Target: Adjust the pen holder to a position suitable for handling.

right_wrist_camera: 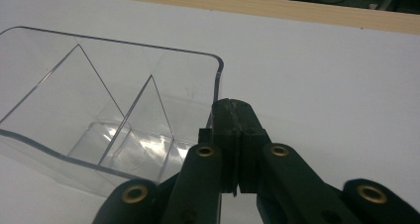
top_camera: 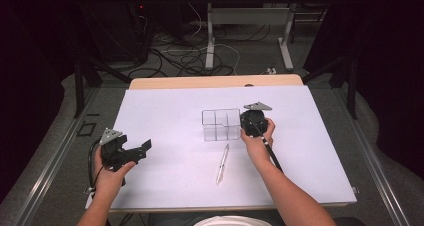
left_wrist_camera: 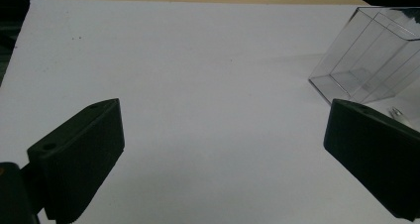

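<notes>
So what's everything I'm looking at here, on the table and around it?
Clear box: one, see-through plastic with inner dividers, middle of the table.
Pen: one, silvery, lying flat in front of the box.
Table: one, white top with a wooden far edge.
Desk legs: pale grey, on the floor beyond, among dark cables.
Left tool: one, black, jaws wide apart, near the table's left edge.
Right tool: one, black, jaws shut at the box's right wall.
Forearms: two, reaching in from below.
</notes>
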Available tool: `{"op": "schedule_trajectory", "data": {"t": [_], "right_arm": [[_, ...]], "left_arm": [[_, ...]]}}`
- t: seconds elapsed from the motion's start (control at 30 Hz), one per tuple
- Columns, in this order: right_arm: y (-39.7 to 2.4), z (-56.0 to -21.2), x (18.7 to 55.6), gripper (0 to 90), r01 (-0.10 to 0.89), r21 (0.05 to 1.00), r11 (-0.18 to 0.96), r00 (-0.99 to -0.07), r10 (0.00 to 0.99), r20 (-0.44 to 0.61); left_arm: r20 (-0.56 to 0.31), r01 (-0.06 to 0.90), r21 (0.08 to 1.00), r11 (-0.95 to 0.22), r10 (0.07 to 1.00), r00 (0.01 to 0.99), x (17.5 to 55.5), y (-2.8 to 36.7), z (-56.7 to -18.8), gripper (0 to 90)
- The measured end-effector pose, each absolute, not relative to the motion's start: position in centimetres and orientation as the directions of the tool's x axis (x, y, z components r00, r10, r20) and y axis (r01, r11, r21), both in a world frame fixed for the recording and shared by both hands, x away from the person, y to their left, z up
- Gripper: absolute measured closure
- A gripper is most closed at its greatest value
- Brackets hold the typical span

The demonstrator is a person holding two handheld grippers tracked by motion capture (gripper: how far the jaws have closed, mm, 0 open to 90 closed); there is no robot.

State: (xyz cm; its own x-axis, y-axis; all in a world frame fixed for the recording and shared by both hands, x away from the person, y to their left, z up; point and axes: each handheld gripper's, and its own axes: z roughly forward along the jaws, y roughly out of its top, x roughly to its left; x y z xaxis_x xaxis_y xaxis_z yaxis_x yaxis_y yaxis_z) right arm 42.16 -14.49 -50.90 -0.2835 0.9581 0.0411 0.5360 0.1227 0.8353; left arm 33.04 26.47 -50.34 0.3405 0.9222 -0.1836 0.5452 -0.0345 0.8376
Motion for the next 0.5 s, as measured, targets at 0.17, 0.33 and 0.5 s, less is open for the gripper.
{"op": "schedule_trajectory", "data": {"t": [0.17,0.33,0.5], "right_arm": [[-14.22,-50.88,42.04,90.0,0.535,0.835,0.129,-0.286,0.957,0.036],[-14.14,-50.91,41.87,90.0,0.534,0.836,0.125,-0.288,0.957,0.040],[-13.72,-50.93,41.71,90.0,0.534,0.836,0.125,-0.304,0.951,0.052]], "left_arm": [[-0.182,0.546,0.837,-0.037,0.922,0.342,33.06,26.43,-50.38,2.5],[-0.179,0.547,0.836,-0.041,0.922,0.343,33.06,26.38,-50.38,2.6],[-0.179,0.548,0.835,-0.041,0.922,0.342,33.06,26.36,-50.39,2.6]]}}
